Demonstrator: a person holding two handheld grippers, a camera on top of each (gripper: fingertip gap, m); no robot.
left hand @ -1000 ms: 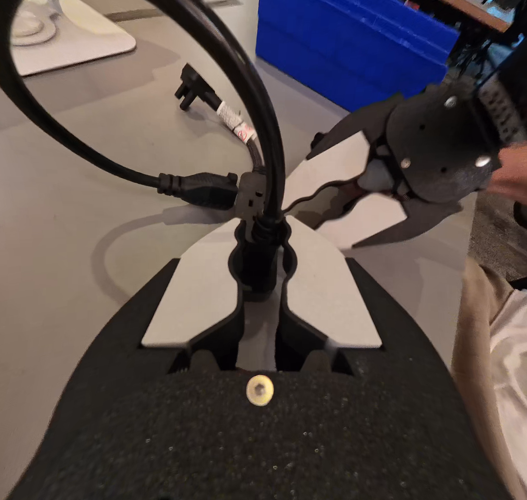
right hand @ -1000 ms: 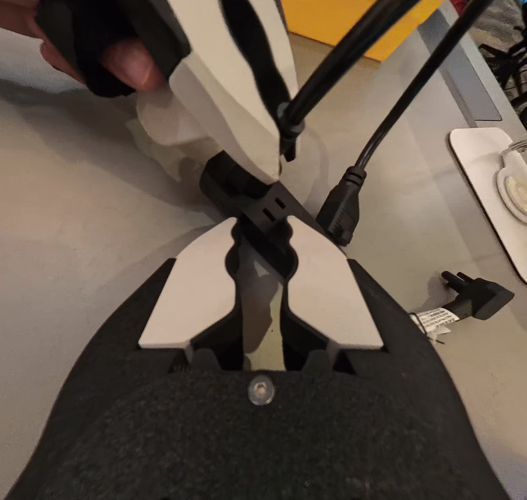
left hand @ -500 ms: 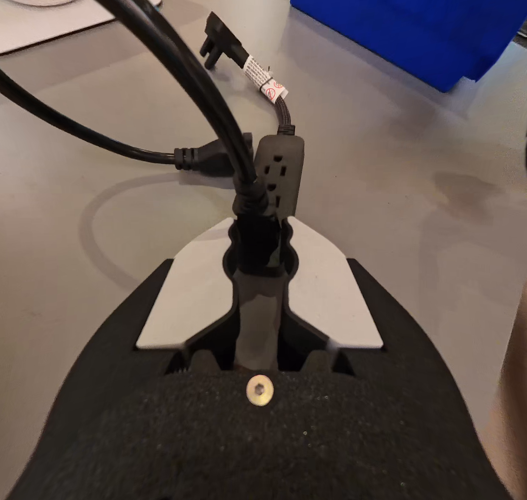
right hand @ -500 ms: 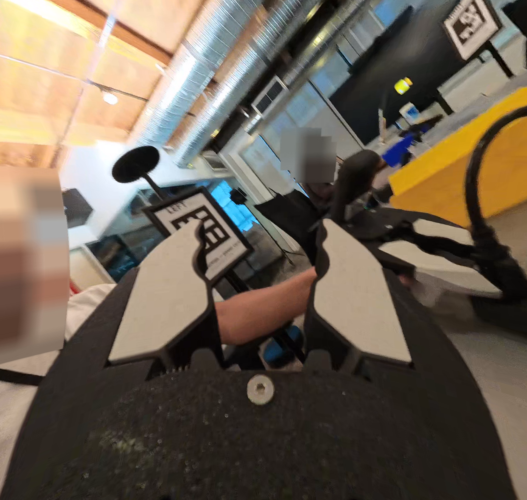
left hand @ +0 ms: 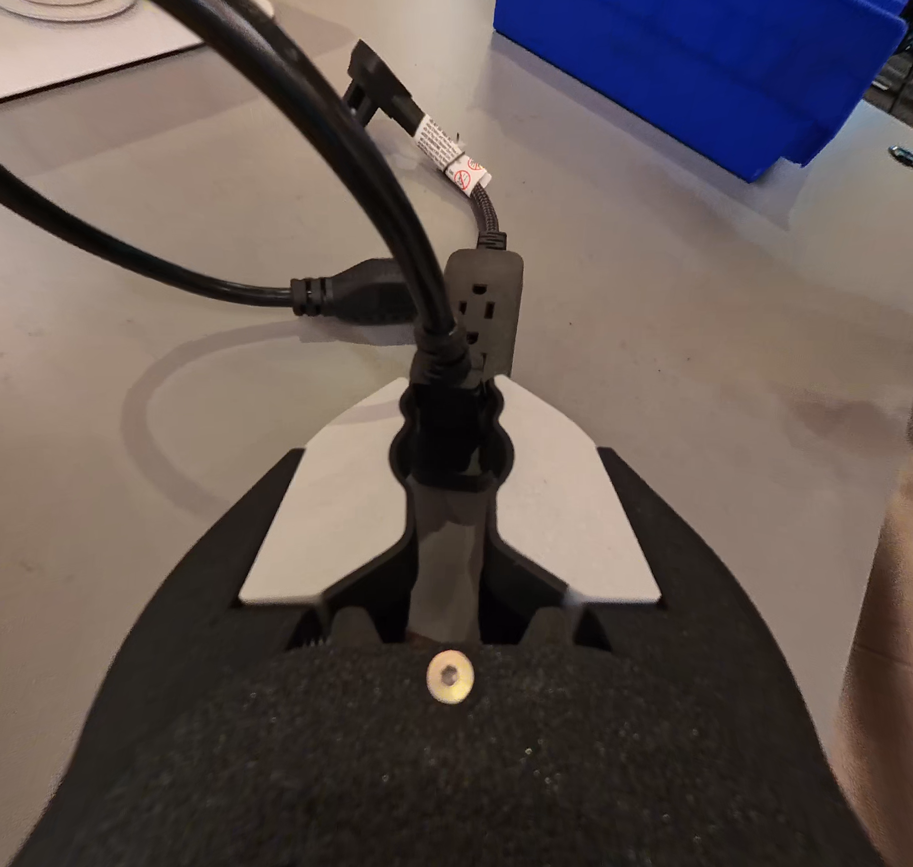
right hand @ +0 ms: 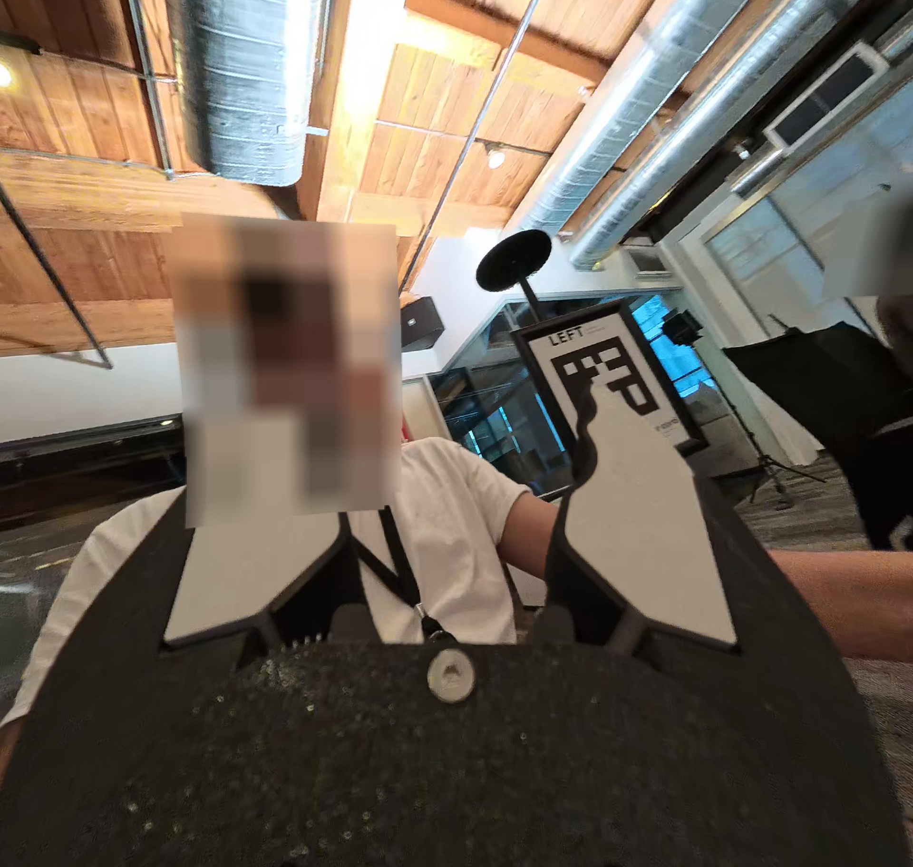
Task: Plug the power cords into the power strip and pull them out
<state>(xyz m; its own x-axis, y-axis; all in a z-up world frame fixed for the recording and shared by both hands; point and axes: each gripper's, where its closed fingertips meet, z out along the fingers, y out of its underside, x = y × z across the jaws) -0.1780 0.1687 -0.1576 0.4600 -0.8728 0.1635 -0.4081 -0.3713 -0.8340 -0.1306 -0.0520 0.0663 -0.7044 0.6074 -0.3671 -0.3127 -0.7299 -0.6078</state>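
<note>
At frame centre our left gripper (left hand: 450, 416) pinches the stiff black plug (left hand: 444, 428) beside the light black power strip (left hand: 486, 307); our right gripper (right hand: 459, 453) gapes empty.

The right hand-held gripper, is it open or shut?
Open: the right hand-held gripper has widely separated fingers with nothing between them.

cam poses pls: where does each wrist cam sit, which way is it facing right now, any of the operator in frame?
Left wrist view: on the left gripper, angled down at the grey table; shut on a black plug at the power strip; no body clearly visible.
Right wrist view: on the right gripper, tilted up at the ceiling and the person's white shirt and arm; jaws open, empty.
Shared: nothing.
</note>
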